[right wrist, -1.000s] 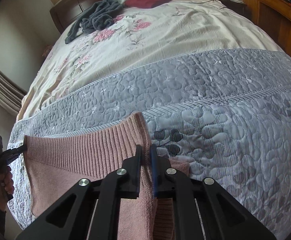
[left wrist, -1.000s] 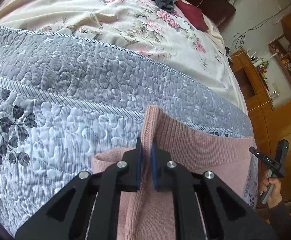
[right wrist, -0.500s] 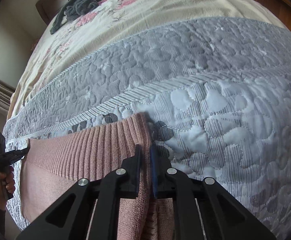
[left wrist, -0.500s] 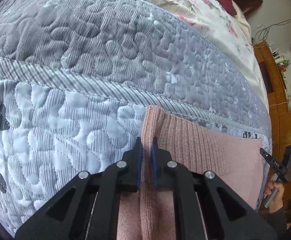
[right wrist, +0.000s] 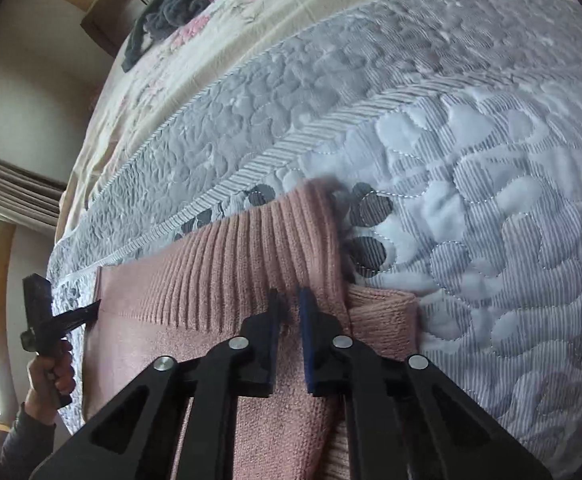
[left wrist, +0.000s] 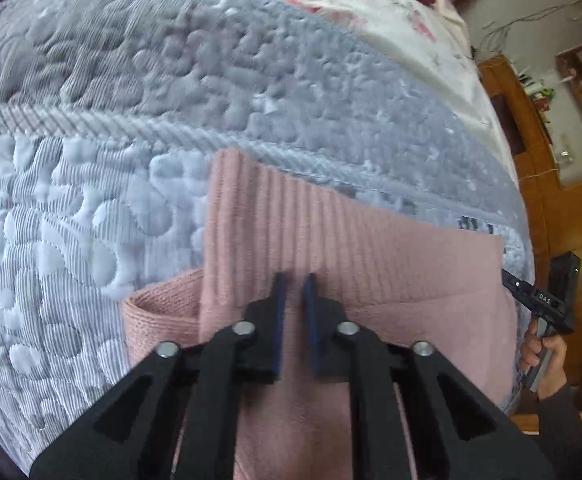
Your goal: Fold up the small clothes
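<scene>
Pink sweater; dark grey garment right-view only.

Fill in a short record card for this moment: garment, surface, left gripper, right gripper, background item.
garment: pink knit sweater, ribbed hem folded over, lying flat
surface: grey quilted bedspread
left gripper: jaws slightly apart, over the sweater
right gripper: jaws slightly apart, over the ribbed hem
background item: dark grey cloth on the floral sheet

The pink ribbed knit garment runs off the bottom of both frames behind the black gripper fingers. Shelf clutter at the upper right of the left view is too small to tell (blurred too). The dark grey crumpled cloth is cut at the top edge.
</scene>
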`<state>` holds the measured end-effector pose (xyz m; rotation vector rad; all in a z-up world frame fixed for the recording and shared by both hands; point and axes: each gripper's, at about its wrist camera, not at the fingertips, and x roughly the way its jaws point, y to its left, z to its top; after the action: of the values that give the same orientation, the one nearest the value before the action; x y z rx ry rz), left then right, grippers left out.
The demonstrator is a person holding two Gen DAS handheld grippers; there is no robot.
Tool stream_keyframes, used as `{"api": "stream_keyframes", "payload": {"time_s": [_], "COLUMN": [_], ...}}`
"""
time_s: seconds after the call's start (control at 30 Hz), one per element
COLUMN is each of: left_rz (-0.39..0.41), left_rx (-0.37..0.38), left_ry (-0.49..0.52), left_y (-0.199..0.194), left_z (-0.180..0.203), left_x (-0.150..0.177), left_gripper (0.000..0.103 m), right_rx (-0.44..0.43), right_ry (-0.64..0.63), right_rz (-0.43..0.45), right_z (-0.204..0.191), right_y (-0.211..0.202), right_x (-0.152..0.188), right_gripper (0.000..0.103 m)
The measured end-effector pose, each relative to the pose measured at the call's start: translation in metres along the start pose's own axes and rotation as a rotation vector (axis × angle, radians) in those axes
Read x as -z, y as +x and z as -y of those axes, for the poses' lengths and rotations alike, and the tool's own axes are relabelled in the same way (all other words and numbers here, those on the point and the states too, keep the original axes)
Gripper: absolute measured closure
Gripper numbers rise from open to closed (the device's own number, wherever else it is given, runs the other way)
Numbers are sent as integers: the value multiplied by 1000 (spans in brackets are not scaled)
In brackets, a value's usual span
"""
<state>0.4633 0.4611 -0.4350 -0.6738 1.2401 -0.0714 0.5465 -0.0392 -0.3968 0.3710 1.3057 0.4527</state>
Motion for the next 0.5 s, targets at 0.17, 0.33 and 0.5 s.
{"api": "stream_keyframes", "payload": {"time_s": [0.17, 0.33, 0.5], "left_rz": [47, 9, 26], "left_rx": [135, 125, 85], "left_ry": [77, 122, 68], "left_y": [-43, -43, -46], "left_z": [28, 22, 6], "left_x": [19, 66, 76], "left_gripper": [97, 94, 97], "right_rx": [-117, -86, -63], "right_ry": [-35, -124, -98], "right_rz": [33, -61, -28], "right_z": [-26, -28, -26], "right_y": [-40, -24, -34], "right_x": [23, 77, 81], "right_gripper": [94, 103, 97]}}
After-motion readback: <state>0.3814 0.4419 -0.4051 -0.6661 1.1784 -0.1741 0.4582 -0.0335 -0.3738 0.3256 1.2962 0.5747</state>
